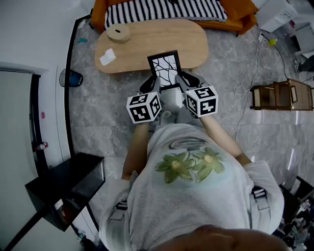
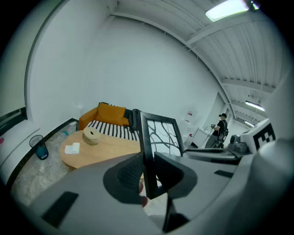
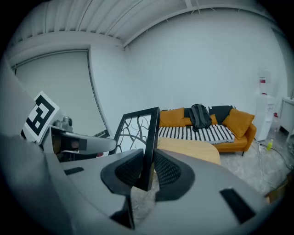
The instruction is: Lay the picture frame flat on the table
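Frame (image 1: 164, 68), black-edged with a branch pattern on its white face, stands close to upright at the near edge of the table (image 1: 147, 44), gripped from both sides. The left gripper (image 1: 151, 85) takes the frame's left bar low down, and the right gripper (image 1: 185, 81) takes the right bar at about the same height.

In the left gripper view, the frame (image 2: 158, 135) rises out of the left gripper (image 2: 148, 169), its dark bar pinched between the two ribbed fingers (image 2: 126, 172). In the right gripper view, the frame (image 3: 138, 128) is seen edge-on, and the right gripper (image 3: 148, 172) has its fingers (image 3: 167, 170) pressed against either face of the bar.

Whether the frame's lower edge touches the table cannot be told from any view. Farther along the tabletop sit a round box (image 1: 118, 33) and a white paper (image 1: 107, 57), well apart from the frame. An orange sofa (image 1: 167, 10) stands behind the table.
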A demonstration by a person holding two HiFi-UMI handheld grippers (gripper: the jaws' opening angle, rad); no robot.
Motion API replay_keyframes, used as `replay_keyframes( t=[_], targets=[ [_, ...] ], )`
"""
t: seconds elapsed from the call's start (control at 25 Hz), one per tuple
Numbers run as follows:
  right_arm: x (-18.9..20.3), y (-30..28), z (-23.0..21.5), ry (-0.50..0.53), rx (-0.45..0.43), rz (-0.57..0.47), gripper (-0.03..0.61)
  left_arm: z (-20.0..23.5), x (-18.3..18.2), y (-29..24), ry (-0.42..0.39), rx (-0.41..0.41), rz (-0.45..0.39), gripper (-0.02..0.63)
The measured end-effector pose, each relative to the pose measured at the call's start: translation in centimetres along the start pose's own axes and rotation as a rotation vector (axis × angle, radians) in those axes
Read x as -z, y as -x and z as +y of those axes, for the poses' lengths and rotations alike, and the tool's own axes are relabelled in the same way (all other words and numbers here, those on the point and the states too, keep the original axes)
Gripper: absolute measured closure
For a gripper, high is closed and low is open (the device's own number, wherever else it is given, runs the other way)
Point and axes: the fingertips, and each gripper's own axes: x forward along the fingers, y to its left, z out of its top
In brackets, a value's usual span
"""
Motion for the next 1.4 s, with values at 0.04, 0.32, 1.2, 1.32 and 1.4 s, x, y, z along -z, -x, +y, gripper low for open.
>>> replay_keyframes(
  t=[0.04, 0.32, 1.2, 1.32, 1.4],
  targets=[
    [0.2, 0.0, 0.0, -0.001, 0.001, 0.003, 0.497, -0.1, 0.2, 0.0, 0.001, 0.0, 0.001, 0.526],
    [1.0, -0.4, -0.1, -0.014, 0.001, 0.027, 0.495, 0.2, 0.7, -0.2, 0.003, 0.002, 0.019, 0.526],
    [-3.0, -10.3, -4.5, -0.037, -0.036, 0.094, 0.494, 5.2, -4.2, -9.1, 0.069, -0.023, 0.075, 0.526],
    [-4.3, -12.0, -5.5, -0.033, -0.04, 0.098, 0.494, 5.9, -5.6, -10.8, 0.074, -0.025, 0.076, 0.526],
    [-5.3, -13.2, -6.3, -0.032, -0.042, 0.098, 0.494, 6.3, -6.6, -12.0, 0.075, -0.026, 0.074, 0.526]
  ],
)
